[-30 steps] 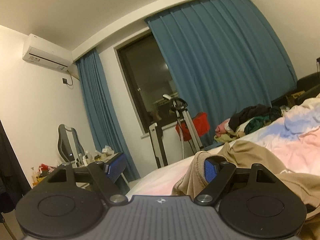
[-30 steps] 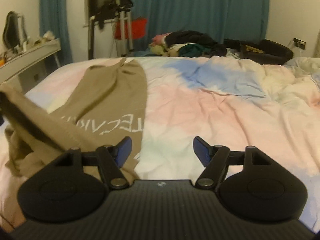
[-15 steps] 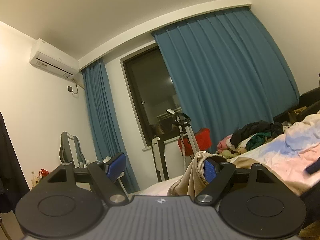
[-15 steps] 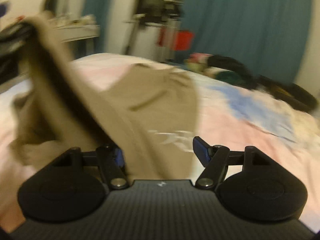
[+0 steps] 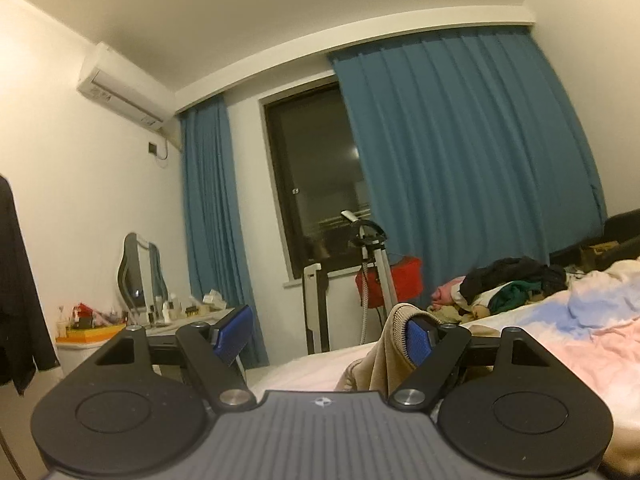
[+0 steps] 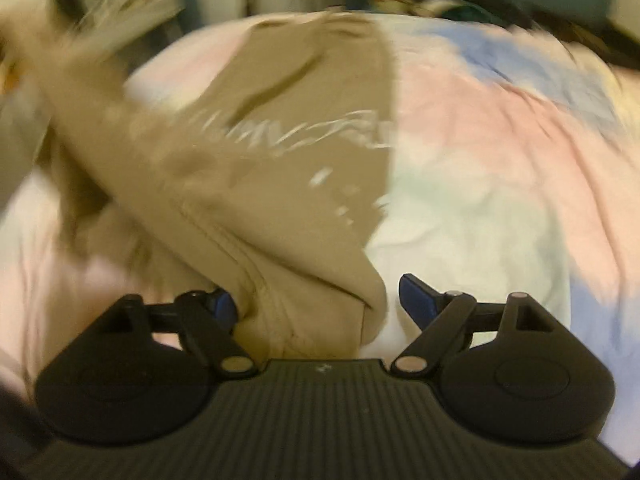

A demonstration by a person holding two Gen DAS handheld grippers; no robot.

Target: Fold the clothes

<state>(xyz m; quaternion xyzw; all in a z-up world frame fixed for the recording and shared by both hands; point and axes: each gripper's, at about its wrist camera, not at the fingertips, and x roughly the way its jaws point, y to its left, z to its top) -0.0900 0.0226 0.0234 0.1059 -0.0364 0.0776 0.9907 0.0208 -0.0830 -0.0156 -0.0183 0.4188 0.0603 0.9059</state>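
1. The tan sweatshirt [image 6: 288,184] is soft, matt knit cloth with a ribbed cuff [image 5: 394,328].
2. The bedsheet [image 6: 480,152] looks like smooth cloth, though blurred.
3. Both grippers' fingers [image 5: 418,340] carry textured blue pads on matt black plastic.

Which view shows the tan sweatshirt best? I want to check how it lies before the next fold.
The right wrist view, though blurred: the tan sweatshirt spreads across the pastel bedspread, white lettering visible. The left wrist view shows only a ribbed cuff hanging by one of the left gripper's fingers.
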